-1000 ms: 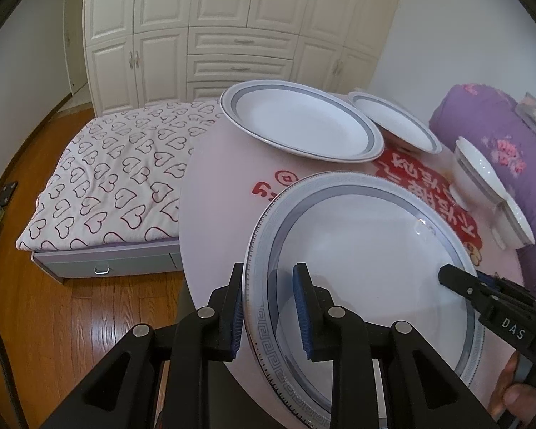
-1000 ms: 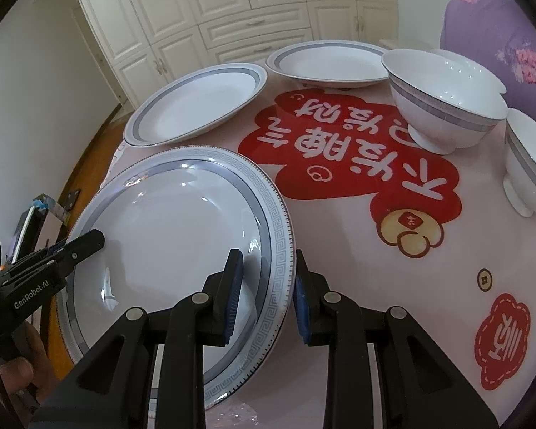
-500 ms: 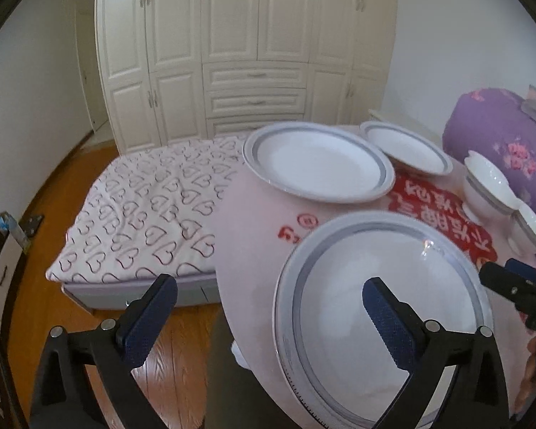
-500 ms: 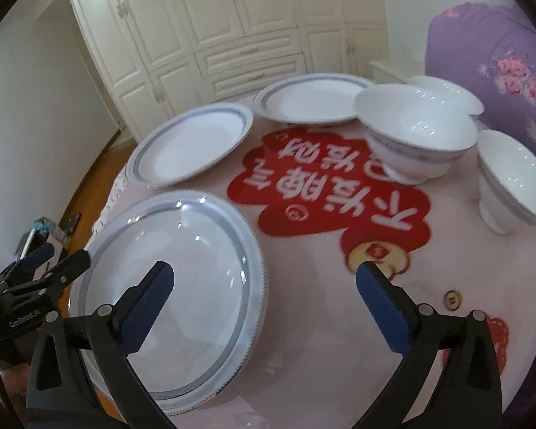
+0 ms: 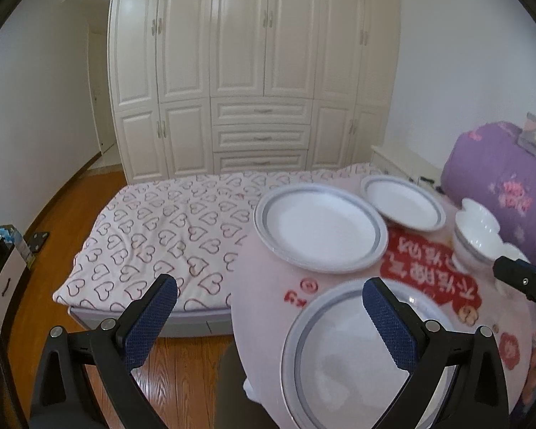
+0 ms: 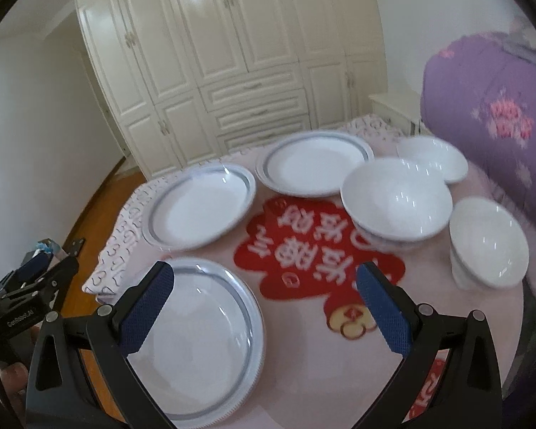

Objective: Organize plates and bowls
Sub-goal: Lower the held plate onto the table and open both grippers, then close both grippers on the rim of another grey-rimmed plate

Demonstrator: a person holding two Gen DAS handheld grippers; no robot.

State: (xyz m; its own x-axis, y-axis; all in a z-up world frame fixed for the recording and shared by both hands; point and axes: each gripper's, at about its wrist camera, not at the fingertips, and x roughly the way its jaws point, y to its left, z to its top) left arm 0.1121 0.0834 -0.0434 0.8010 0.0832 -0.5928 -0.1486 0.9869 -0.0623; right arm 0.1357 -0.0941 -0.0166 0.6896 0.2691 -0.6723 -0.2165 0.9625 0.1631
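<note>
A large white plate with a grey rim (image 5: 343,354) (image 6: 200,336) lies at the near edge of the round table (image 5: 264,286). Two more grey-rimmed plates (image 6: 200,207) (image 6: 314,164) lie behind it; they also show in the left wrist view (image 5: 319,227) (image 5: 402,202). Three white bowls (image 6: 396,203) (image 6: 489,243) (image 6: 432,157) stand at the right. My left gripper (image 5: 268,318) is open and empty, raised above the near plate's left side. My right gripper (image 6: 264,307) is open and empty, raised above the table's front.
The table carries a pink cloth with a red print (image 6: 314,250). A low bed with a heart-pattern cover (image 5: 160,228) lies left of the table. A purple quilt (image 6: 493,114) is at the right. White wardrobes (image 5: 253,71) line the far wall.
Both grippers were shut on the near plate's rim a second ago. They opened, let the plate rest on the table, and pulled up and back.
</note>
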